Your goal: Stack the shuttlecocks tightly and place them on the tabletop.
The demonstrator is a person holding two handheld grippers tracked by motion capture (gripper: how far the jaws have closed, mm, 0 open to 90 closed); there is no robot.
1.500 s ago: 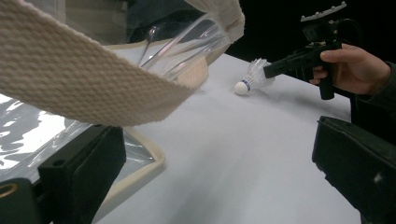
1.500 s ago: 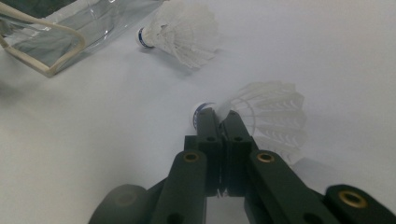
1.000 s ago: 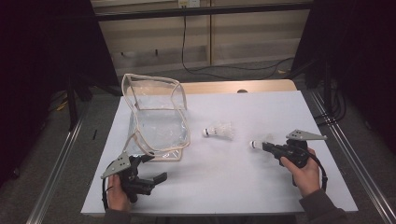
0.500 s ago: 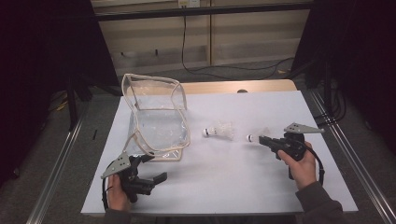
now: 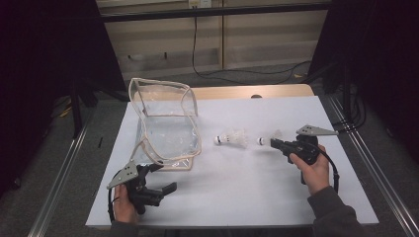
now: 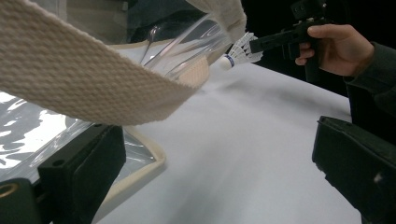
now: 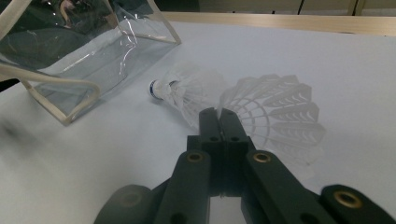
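Right gripper [image 5: 272, 143], jaws pressed together on the skirt of a shuttlecock [image 5: 267, 139], lifted just above the white table [image 5: 257, 197], cork end pointing toward the clear pouch [image 5: 165, 123]. In the right gripper view, skirt [image 7: 275, 116] clamped at its edge between closed jaws. Second shuttlecock [image 5: 232, 138] lying on its side on the table between pouch and right gripper, near the held one. Left gripper [image 5: 153, 185] at the pouch's near corner, jaws wide apart, 1 jaw beside the pouch's cloth trim [image 6: 93, 88], gripping nothing
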